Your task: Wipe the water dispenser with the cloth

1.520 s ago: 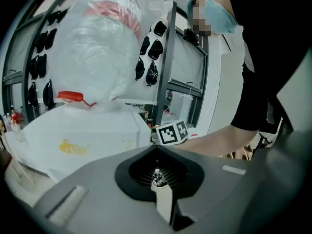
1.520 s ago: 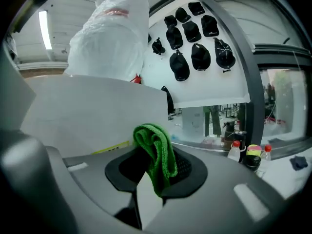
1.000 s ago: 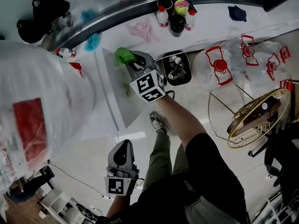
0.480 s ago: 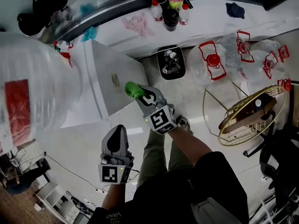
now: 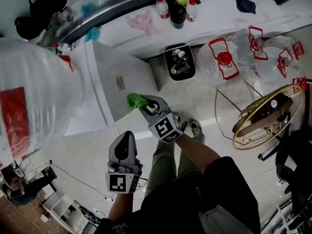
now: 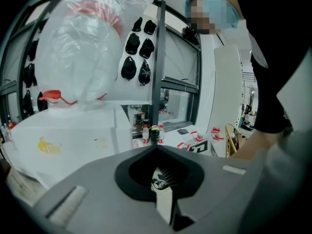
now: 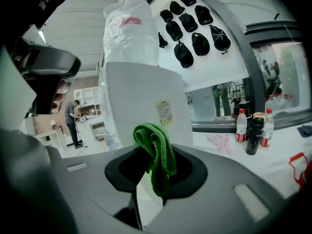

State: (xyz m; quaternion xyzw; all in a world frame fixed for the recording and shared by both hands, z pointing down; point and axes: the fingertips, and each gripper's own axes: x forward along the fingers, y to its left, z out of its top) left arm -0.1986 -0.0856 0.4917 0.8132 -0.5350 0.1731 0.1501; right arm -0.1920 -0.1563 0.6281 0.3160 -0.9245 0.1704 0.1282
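Note:
The white water dispenser (image 5: 119,79) stands at left of centre in the head view, with a large plastic-wrapped bottle (image 5: 29,91) on top. My right gripper (image 5: 141,103) is shut on a green cloth (image 5: 136,100), which lies against the lower part of the dispenser's side panel, below a small label (image 5: 120,83). In the right gripper view the green cloth (image 7: 156,150) hangs from the closed jaws in front of the dispenser (image 7: 141,101). My left gripper (image 5: 125,152) hangs lower, away from the dispenser, shut with nothing in it.
A black tray of small items (image 5: 179,62) sits on the floor right of the dispenser. Several clear jugs with red handles (image 5: 243,52) and a gold wire stand (image 5: 263,116) lie further right. Bottles (image 5: 175,6) and a pink cloth (image 5: 141,21) rest on the white ledge.
My right gripper has carried the green cloth from the upper part of the dispenser's side down to its lower part. The left gripper has stayed low, drifting slightly.

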